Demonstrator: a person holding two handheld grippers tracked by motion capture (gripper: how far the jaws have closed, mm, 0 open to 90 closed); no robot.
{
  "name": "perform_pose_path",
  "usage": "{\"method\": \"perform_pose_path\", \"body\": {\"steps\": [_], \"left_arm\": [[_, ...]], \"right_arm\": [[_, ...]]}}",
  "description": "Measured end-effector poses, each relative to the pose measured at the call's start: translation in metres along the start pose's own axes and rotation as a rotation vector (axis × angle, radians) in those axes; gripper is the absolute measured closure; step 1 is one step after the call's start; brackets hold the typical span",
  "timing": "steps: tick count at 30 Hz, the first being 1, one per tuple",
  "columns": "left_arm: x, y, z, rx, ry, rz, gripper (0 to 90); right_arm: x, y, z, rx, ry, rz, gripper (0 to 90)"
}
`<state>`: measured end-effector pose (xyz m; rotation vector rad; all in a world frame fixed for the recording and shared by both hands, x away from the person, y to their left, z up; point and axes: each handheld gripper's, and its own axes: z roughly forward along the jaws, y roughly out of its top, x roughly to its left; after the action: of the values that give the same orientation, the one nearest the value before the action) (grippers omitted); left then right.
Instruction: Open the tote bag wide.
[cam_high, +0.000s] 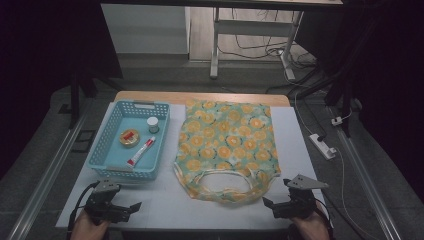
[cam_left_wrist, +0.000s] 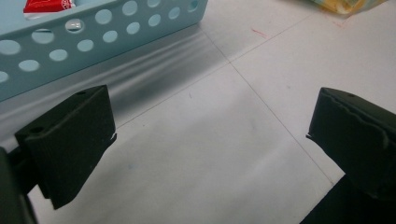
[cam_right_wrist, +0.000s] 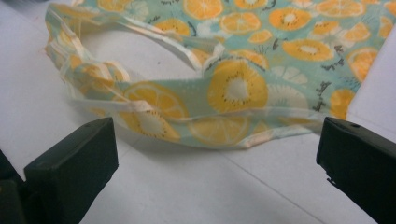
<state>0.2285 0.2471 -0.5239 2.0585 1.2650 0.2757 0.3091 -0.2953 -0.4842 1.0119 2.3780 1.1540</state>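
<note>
While both sets of matte black jaws stand wide apart w/ nothing between them, your right gripper (cam_high: 276, 205) sits just short of the thin orange-print cloth bag (cam_high: 225, 145), its looped handle crumpled toward you. Your left gripper (cam_high: 122, 206) hovers over smooth white table (cam_high: 165, 205), near the perforated blue plastic basket (cam_high: 102, 150) w/ a red-and-white tube (cam_high: 141, 151).

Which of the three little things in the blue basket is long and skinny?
The white tube with the red cap, lying slantwise at the near end of the blue basket. The gold tin with a red top is round and flat; the small white jar is short.
</note>
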Motion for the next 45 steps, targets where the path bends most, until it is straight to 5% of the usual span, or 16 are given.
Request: {"method": "perform_pose_path", "body": {"steps": [18,32,45], "left_arm": [[0.004,0.000,-0.001,-0.013,-0.023,-0.027,0.0],[0.006,0.000,-0.001,-0.011,-0.047,-0.044,0.0],[0.005,0.000,0.000,-0.007,-0.054,-0.039,0.0]], "right_arm": [[0.012,0.018,0.010,-0.011,0.053,-0.050,0.0],[0.023,0.034,0.027,0.058,0.066,-0.094,0.0],[0.040,0.050,0.052,0.106,0.154,-0.133,0.0]]}}
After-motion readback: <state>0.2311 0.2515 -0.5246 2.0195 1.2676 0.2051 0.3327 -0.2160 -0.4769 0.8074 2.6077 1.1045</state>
